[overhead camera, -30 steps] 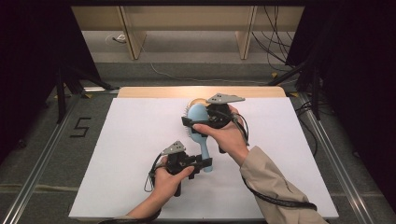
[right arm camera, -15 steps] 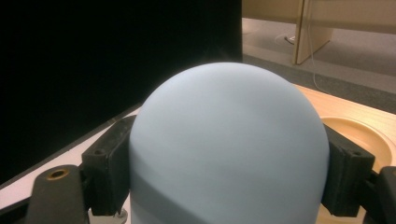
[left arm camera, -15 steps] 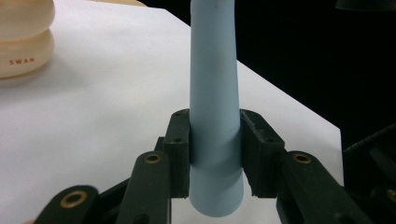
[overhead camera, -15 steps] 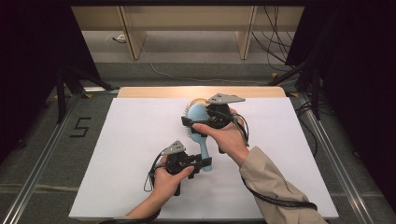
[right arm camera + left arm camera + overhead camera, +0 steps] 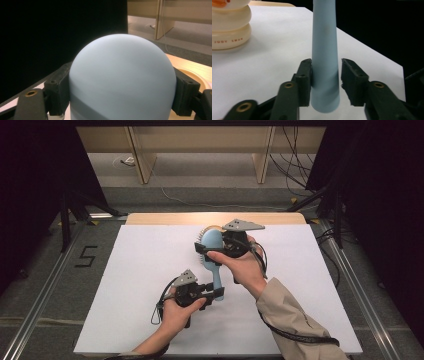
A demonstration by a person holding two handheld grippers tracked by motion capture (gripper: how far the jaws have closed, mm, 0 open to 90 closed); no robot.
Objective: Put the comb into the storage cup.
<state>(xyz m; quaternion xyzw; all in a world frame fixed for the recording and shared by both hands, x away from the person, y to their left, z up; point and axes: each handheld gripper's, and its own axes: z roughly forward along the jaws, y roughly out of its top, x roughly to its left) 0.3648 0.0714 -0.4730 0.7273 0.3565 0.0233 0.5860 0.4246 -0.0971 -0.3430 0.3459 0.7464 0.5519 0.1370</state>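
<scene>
**Two hand-held grippers on one pale blue hairbrush**

In the high view, a pale blue hairbrush (image 5: 214, 255) sits at the centre of the frame over a white table (image 5: 130, 270), its rounded head toward the top and its handle running down. A person's forearms enter from the bottom edge.

The right gripper (image 5: 220, 245), just right of centre, clamps the brush head. In the right gripper view the head's smooth back (image 5: 122, 80) sits between the two black jaws, which stand wide and press against both its sides.

The left gripper (image 5: 210, 292), below centre, is at the handle's lower end. Its jaws have just been opening. In the left gripper view the handle (image 5: 324, 65) stands between them: the jaw on the left of the frame touches it, while the jaw on the right stands off with a narrow gap, so the grip is released.

A cream ringed toy (image 5: 230, 25) marked "JUDY SWAN" stands at the upper left of that view.
</scene>
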